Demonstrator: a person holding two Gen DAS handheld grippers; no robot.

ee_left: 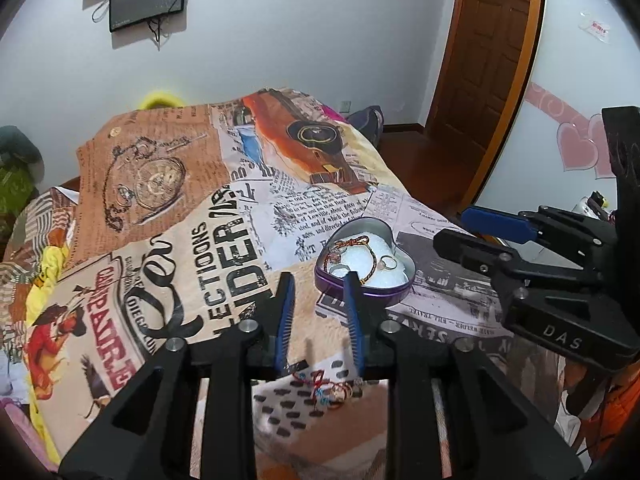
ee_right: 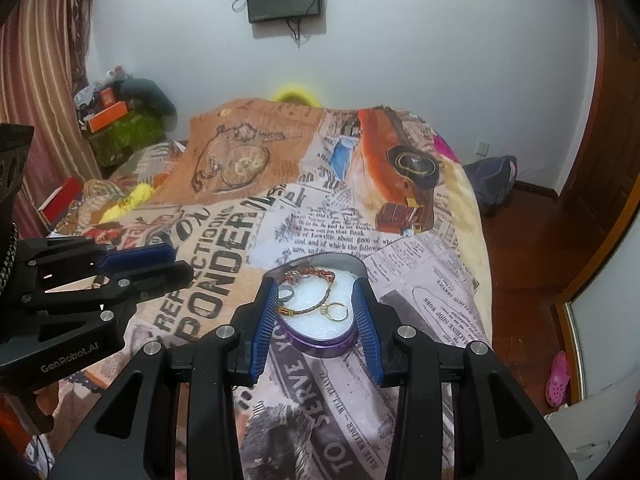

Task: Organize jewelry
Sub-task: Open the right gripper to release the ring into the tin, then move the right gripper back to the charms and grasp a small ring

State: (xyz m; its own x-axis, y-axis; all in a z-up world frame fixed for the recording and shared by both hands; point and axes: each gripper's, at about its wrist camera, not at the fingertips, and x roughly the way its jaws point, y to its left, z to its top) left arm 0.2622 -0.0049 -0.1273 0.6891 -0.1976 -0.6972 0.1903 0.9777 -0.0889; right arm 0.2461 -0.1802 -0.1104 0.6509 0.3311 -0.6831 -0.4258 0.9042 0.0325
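A purple heart-shaped tin (ee_left: 360, 294) lined with white foam lies on the printed bedspread (ee_left: 224, 240). Inside it are a red and gold braided bracelet (ee_right: 308, 276), a gold ring (ee_right: 336, 311) and a silver ring (ee_right: 286, 292). My left gripper (ee_left: 319, 280) hovers open just left of the tin, with nothing between its fingers. Below it, near the bed's front edge, lie a red string bracelet with blue beads (ee_left: 320, 388) and a ring (ee_left: 340, 392). My right gripper (ee_right: 316, 284) hangs open above the tin (ee_right: 324, 346), which shows between its blue pads (ee_right: 266, 320) untouched.
The bedspread falls off to a wooden floor (ee_right: 520, 248) on the right, where a brown door (ee_left: 488, 48) stands. A dark bag (ee_right: 494, 184) lies by the wall. Boxes and clutter (ee_right: 116, 120) pile up at the far left. A pink shoe (ee_right: 558, 378) lies on the floor.
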